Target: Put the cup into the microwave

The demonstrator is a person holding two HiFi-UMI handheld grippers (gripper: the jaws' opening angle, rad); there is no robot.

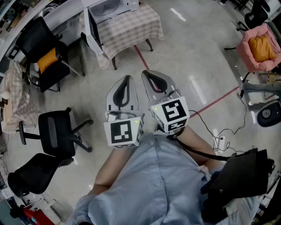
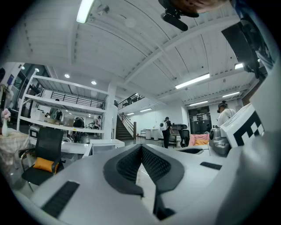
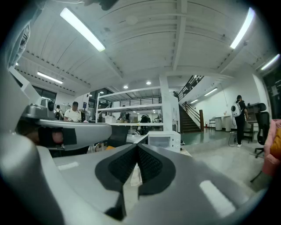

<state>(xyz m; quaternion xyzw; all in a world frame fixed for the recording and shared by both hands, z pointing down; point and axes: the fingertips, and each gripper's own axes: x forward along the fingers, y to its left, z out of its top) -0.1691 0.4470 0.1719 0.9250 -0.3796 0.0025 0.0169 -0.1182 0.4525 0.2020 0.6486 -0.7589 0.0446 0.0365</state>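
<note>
The white microwave (image 1: 109, 8) stands on a table with a checked cloth (image 1: 127, 27) across the floor, its door (image 1: 90, 27) swung open. The right gripper view shows the microwave (image 3: 163, 140) straight ahead. I see no cup in any view. My left gripper (image 1: 127, 80) and right gripper (image 1: 146, 74) are held side by side close to my body, pointing toward that table. Both are shut with nothing between the pads. In their own views the left gripper (image 2: 141, 147) and right gripper (image 3: 137, 147) show their jaws meeting at the tips.
Left of the table is a black chair with an orange cushion (image 1: 47, 60). Two more office chairs (image 1: 55, 132) stand at my left. A pink seat (image 1: 259, 46) is at the far right. A red tape line (image 1: 215, 103), cables and a power strip (image 1: 219, 141) lie on the floor.
</note>
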